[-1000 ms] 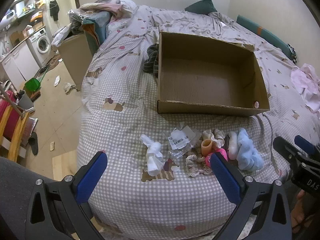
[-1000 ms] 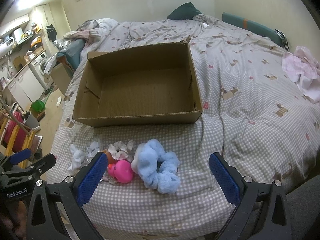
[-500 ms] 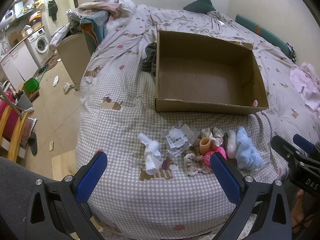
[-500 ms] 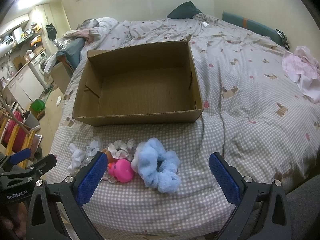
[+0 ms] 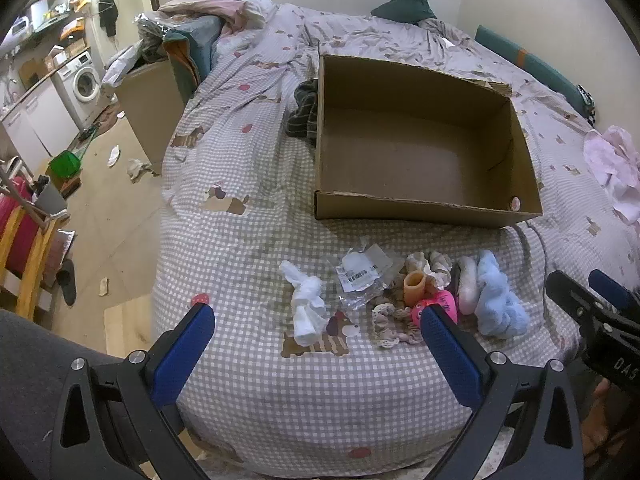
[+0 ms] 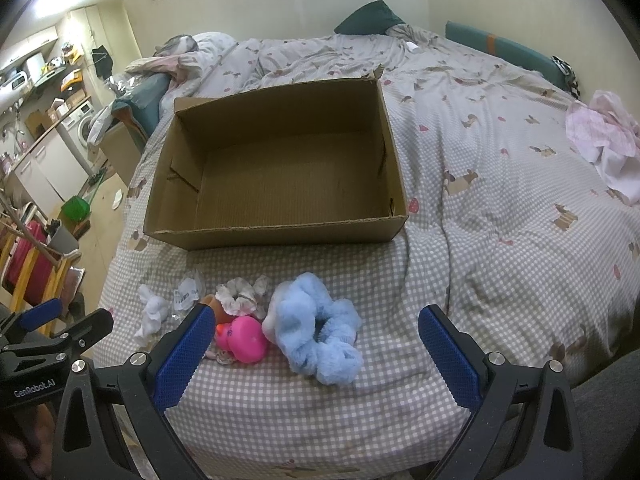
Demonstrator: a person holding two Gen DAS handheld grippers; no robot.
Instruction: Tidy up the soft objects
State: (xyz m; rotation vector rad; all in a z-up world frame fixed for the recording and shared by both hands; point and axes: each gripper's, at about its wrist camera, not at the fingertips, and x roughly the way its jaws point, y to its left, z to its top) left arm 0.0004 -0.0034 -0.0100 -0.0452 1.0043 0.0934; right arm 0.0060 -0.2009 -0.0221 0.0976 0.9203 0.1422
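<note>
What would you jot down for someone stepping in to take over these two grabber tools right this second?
Left gripper: open, holding nothing, above the bed's near edge.
Right gripper: open, holding nothing, facing the blue scrunchie.
Cardboard box: on the bed, nothing visible inside.
Laid out in front of the box: white knotted cloth, plastic packet, cream scrunchie, pink toy, blue scrunchie.
Done: nothing boxed yet.
Left: probably move each soft item into the box.
</note>
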